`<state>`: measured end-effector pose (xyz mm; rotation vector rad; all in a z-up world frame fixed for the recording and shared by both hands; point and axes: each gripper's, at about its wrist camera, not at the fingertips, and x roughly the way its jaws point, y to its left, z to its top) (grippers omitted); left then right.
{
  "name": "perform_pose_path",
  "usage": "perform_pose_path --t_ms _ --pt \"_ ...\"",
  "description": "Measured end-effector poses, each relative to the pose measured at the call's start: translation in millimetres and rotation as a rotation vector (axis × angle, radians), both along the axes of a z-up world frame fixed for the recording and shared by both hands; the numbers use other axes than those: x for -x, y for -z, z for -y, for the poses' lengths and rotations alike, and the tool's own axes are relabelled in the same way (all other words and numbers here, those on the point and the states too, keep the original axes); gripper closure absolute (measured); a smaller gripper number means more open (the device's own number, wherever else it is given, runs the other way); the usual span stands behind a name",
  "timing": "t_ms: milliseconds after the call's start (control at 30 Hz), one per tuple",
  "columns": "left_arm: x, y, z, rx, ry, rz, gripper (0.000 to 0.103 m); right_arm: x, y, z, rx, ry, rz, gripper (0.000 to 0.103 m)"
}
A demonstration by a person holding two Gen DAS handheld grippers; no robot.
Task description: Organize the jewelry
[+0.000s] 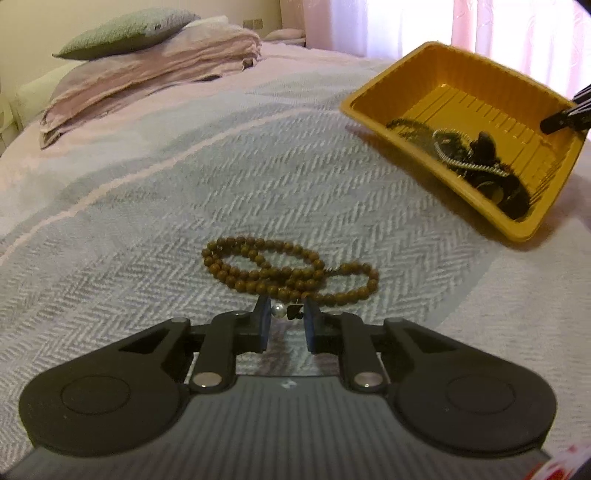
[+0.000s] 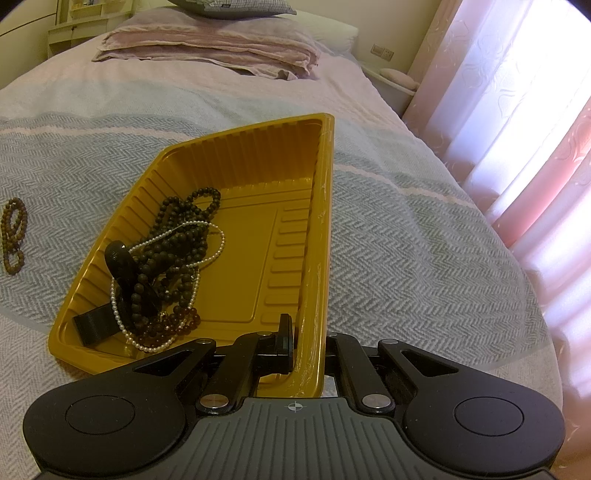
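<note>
A brown bead necklace (image 1: 288,271) lies in loops on the bedspread just ahead of my left gripper (image 1: 285,314), which is open with a white pearl bead (image 1: 277,311) between its fingertips. The necklace also shows far left in the right wrist view (image 2: 13,236). My right gripper (image 2: 308,332) is shut on the near wall of a yellow plastic tray (image 2: 317,229) and tilts it up on one side. The tray (image 1: 376,96) holds dark bead strands (image 2: 173,254), a white pearl necklace (image 2: 147,332) and a black piece, all slid to its low side.
The bed has a grey herringbone and pink bedspread (image 1: 184,184). Folded pink blankets (image 1: 147,74) and a grey-green pillow (image 1: 125,31) lie at the head. Pink curtains (image 2: 517,110) hang on the right beside the bed edge.
</note>
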<state>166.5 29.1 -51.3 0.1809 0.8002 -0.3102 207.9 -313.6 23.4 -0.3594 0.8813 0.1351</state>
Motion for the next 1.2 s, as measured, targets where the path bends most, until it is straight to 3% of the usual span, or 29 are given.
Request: perform_pose_path --t_ms 267,600,867,1200 --pt "0.2 -42.6 27.8 0.069 0.077 0.082 0.087 0.1 -0.1 0.1 -0.002 0.000 0.001 0.099" --pt "-26.9 -80.1 116.7 0.177 0.286 0.147 0.087 0.5 0.2 1.2 -0.008 -0.001 0.001 0.099" --pt "-40.8 -75.0 169.2 0.202 0.388 0.121 0.087 0.5 0.6 1.9 -0.015 -0.004 0.001 0.099" --pt "-45.1 -58.8 185.7 0.197 0.418 0.089 0.087 0.5 0.4 2.7 -0.019 -0.004 0.001 0.099"
